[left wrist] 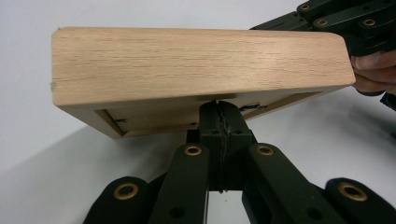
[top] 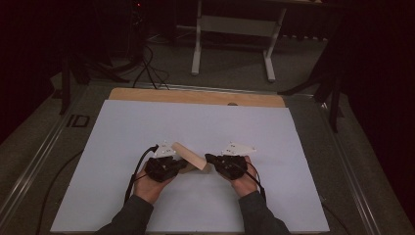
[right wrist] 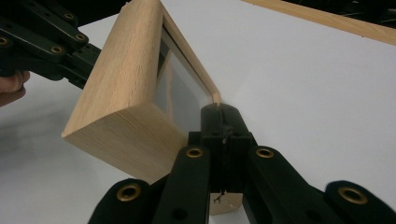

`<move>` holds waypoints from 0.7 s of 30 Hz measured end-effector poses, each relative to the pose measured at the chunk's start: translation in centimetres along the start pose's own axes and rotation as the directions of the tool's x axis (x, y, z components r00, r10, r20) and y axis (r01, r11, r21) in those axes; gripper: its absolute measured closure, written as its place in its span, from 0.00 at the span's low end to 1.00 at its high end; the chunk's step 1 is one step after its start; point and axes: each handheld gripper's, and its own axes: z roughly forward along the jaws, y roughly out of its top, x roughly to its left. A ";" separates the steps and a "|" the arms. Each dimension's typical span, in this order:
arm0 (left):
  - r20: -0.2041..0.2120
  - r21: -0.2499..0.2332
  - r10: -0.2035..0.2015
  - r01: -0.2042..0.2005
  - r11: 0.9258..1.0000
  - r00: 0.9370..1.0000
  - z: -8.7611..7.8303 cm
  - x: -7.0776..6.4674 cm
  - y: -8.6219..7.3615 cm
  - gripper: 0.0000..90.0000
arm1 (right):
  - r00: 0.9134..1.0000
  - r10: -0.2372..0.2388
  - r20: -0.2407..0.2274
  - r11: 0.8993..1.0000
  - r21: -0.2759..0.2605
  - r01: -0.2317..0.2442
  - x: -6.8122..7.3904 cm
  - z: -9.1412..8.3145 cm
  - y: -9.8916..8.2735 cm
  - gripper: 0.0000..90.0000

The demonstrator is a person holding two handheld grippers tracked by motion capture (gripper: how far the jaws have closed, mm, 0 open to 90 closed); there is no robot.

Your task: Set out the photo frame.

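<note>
A white sheet [top: 195,127] covers most of the worktop [top: 195,96], whose bare wooden edge shows along the far side. Beyond it, on the grey floor [top: 235,63], stand the white legs of another table [top: 234,29], and dark cables [top: 147,68] trail across the floor at the far left. Nothing else lies on the sheet near the work. Toward the near middle of the sheet a wooden picture frame [top: 190,155] is held tilted between the two hands, one corner down by the sheet, its long side running from far left to near right. The left gripper [top: 183,164] comes in from the left, its jaws fully closed with the tips pressed up against the frame's recessed back edge; whether they pinch anything I cannot tell. The right gripper [top: 209,158] comes in from the right, jaws likewise closed tight, their tips meeting the frame at the rim beside its glass front. Both hands lie low over the sheet, knuckles up, forearms in dark sleeves [top: 129,215] reaching in from the near edge, with the grippers pointing inward at each other.
</note>
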 end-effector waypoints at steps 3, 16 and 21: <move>0.001 0.003 -0.001 0.001 1.000 1.000 0.1 0.0 0.0 0.99 | 1.000 -0.003 -0.006 1.000 0.002 0.003 0.2 0.0 0.0 1.00; -0.002 0.007 0.000 0.000 1.000 1.000 0.3 0.0 -0.1 0.99 | 0.999 -0.025 -0.024 1.000 0.009 0.025 0.8 0.0 0.0 1.00; -0.001 0.009 0.000 0.000 1.000 1.000 0.3 0.0 -0.1 0.99 | 0.999 -0.032 -0.030 0.999 0.013 0.032 1.0 0.0 0.0 1.00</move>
